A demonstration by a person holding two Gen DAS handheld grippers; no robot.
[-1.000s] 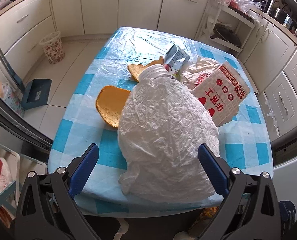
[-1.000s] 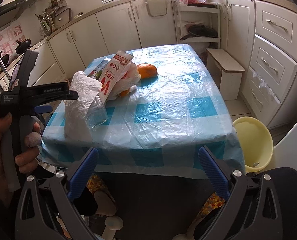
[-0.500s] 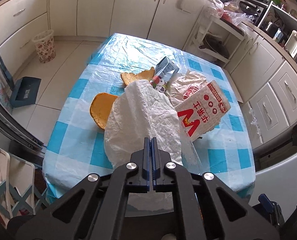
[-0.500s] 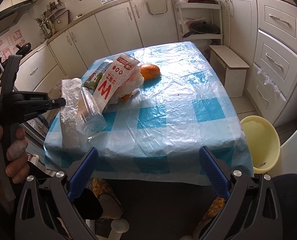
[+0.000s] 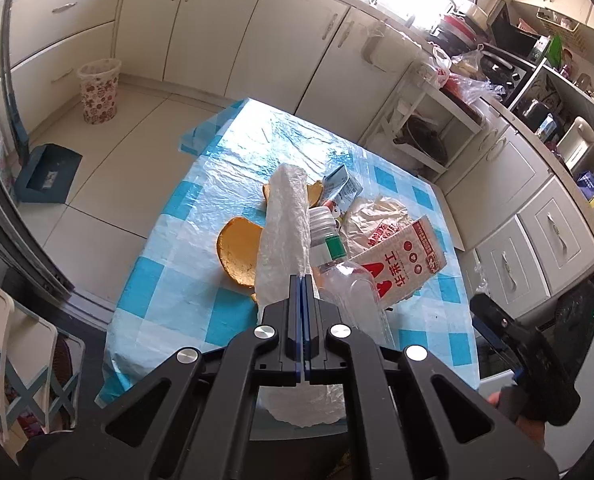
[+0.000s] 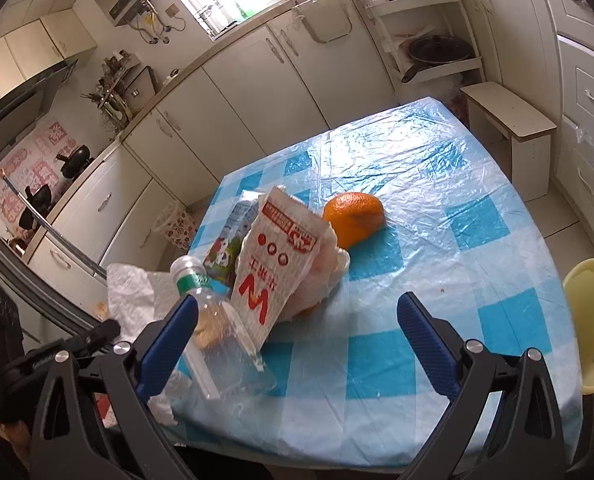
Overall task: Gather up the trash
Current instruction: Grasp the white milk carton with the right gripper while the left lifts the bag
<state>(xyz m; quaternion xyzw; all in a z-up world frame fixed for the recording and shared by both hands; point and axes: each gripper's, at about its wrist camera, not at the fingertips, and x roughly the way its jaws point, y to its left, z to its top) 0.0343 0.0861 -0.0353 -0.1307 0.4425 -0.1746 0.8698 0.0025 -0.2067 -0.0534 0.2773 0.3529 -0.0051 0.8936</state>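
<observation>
Left wrist, left tool [image 5: 302, 280] pinching white bag [image 5: 285, 220]

The left hand-held gripper [image 5: 301, 280] is clamped fully shut and angled downward — the right hand-held gripper [image 6: 297, 312] is held wide open.

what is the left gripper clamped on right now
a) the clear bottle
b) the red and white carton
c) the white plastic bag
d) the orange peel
c, the left gripper has its jaws shut on an edge of the white plastic bag, pulled up off the table.
</observation>
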